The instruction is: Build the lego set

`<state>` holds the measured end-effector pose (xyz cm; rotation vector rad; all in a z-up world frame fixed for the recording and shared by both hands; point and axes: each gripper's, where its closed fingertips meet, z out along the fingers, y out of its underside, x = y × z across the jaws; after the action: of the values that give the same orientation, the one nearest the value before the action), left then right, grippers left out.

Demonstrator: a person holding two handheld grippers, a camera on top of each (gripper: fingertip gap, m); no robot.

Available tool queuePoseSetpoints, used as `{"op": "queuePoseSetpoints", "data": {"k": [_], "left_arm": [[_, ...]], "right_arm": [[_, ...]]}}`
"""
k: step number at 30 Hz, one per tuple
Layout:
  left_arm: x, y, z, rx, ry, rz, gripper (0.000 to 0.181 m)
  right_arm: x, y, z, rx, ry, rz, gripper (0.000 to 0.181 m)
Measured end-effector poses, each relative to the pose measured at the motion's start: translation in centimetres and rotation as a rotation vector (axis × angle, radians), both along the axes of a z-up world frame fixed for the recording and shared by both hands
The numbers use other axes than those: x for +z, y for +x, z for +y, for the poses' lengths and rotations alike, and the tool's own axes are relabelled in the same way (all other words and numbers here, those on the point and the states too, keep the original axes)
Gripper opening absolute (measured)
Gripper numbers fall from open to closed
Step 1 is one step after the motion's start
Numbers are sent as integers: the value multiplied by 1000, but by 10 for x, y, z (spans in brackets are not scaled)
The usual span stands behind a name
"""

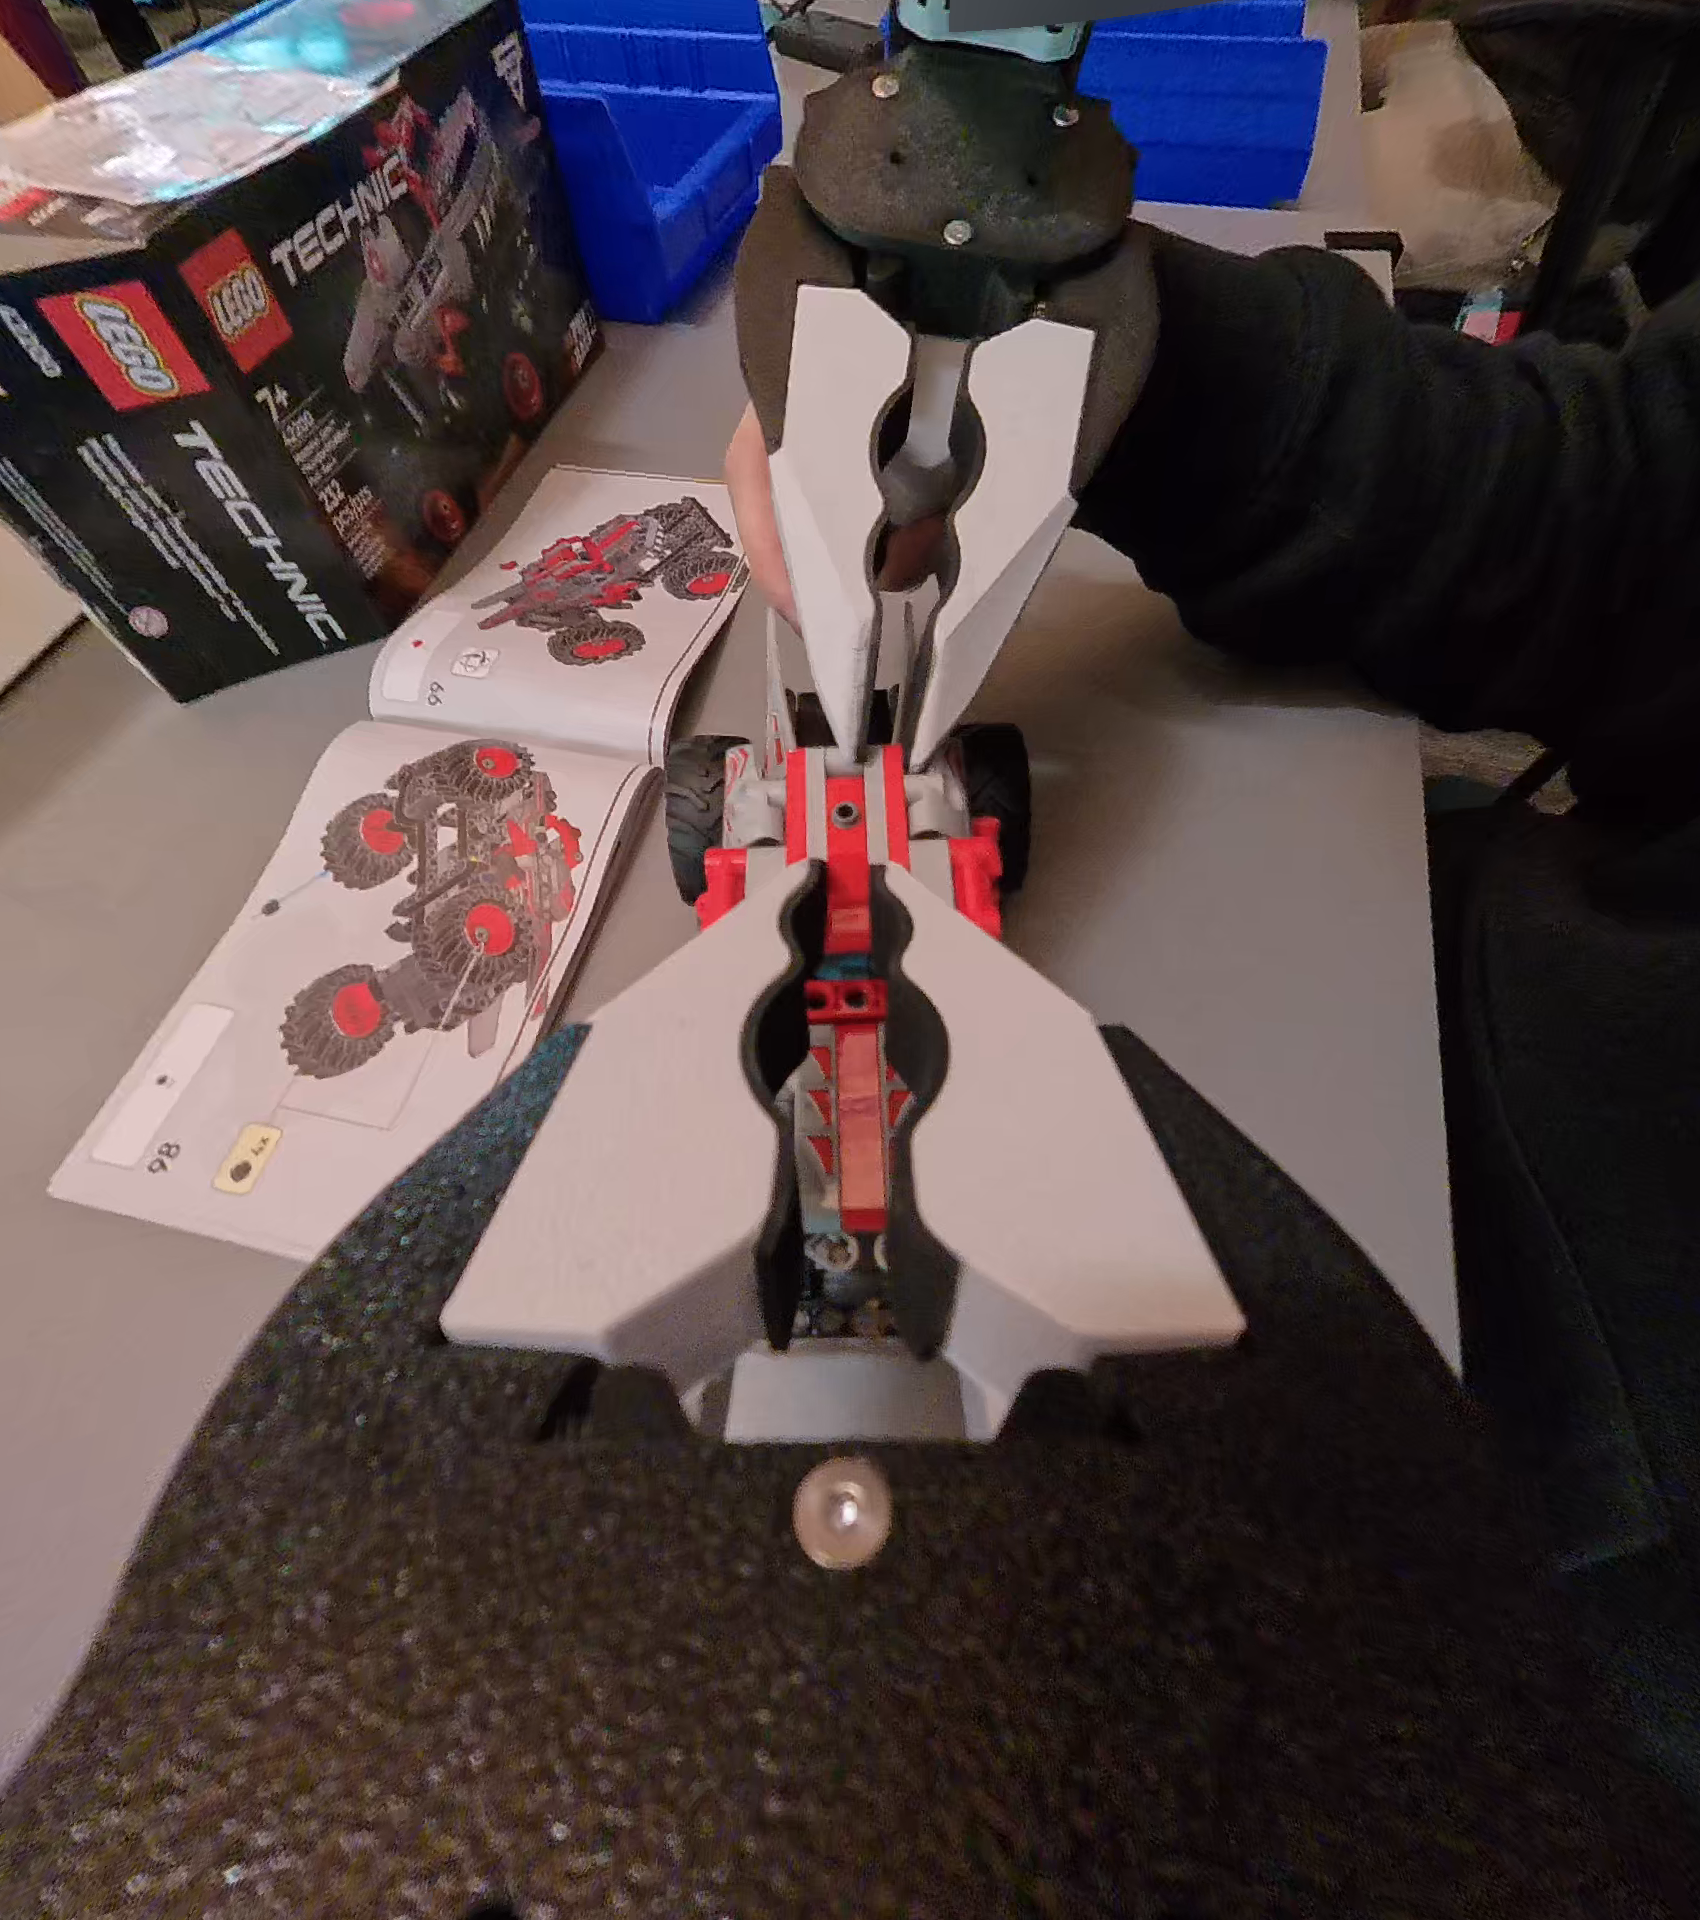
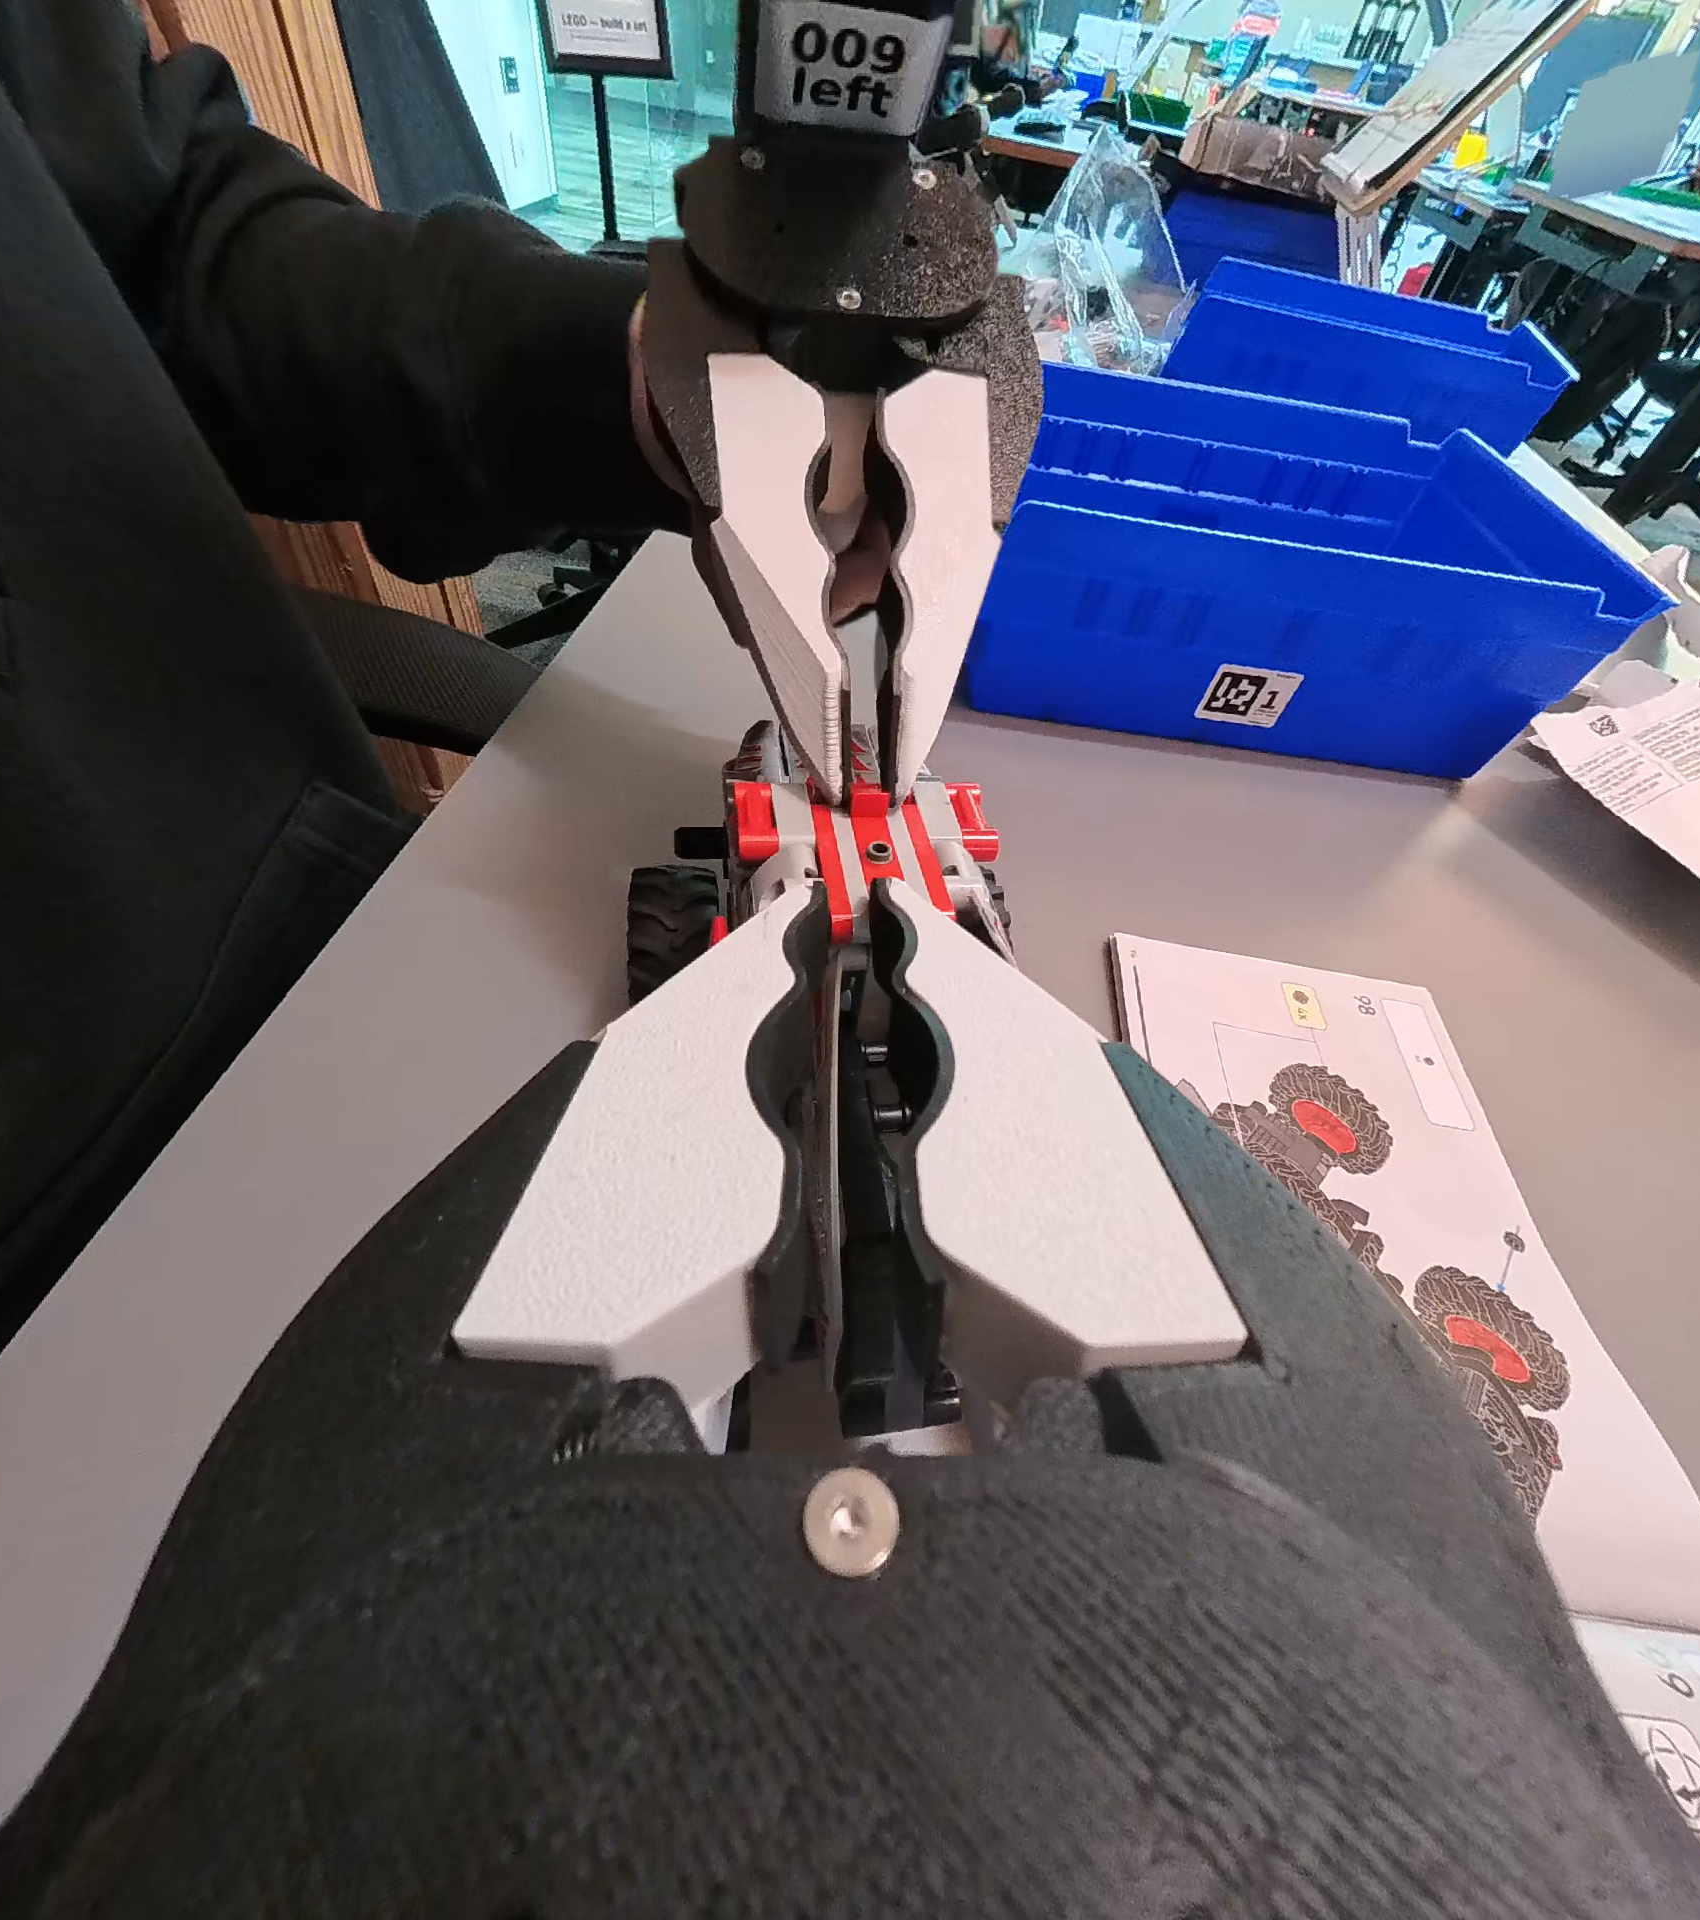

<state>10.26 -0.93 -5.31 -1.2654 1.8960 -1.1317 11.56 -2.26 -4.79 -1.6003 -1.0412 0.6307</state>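
Where 2 tools [image 1: 848, 883] meet, truck [image 1: 846, 831] lengthwise.

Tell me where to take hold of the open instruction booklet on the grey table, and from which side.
Grip the open instruction booklet by its outer page edge, at the corner farthest from the red and grey lego truck. It lies flat on the grey table, so probably slide one finger under that loose edge; the spine side sits close beside the truck's black tyre.
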Motion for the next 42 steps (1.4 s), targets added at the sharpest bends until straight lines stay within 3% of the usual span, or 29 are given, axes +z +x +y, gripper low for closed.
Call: {"op": "queuePoseSetpoints", "data": {"k": [4,9,11,13,16,19,22,25,27,33,42], "left_arm": [[-2,-1,0,21,-9,43,5],[1,2,-1,37,29,-16,11],[14,2,-2,40,13,-98,14],[44,-5,-2,28,-60,-208,17],[92,-26,35,157,-91,-336,8],[108,-61,101,368,35,-276,7],[87,-107,169,546,235,-29,8],[38,-149,211,537,323,326,8],[10,-160,228,482,348,439,8],[-75,-183,235,411,47,792,15],[-103,-188,234,523,-48,923,16]], "right_arm": [[-1,0,0,-2,-1,3,6],[0,1,-1,-2,6,11,7],[1,1,-1,4,11,18,7],[2,1,-2,9,24,24,7],[10,2,-11,50,59,61,19],[30,13,-19,51,115,169,25],[39,42,-17,-30,136,262,27],[45,71,-16,-115,159,336,27],[44,84,-16,-154,158,369,26],[26,93,-15,-231,100,347,27],[8,85,-13,-273,40,260,28]]}}
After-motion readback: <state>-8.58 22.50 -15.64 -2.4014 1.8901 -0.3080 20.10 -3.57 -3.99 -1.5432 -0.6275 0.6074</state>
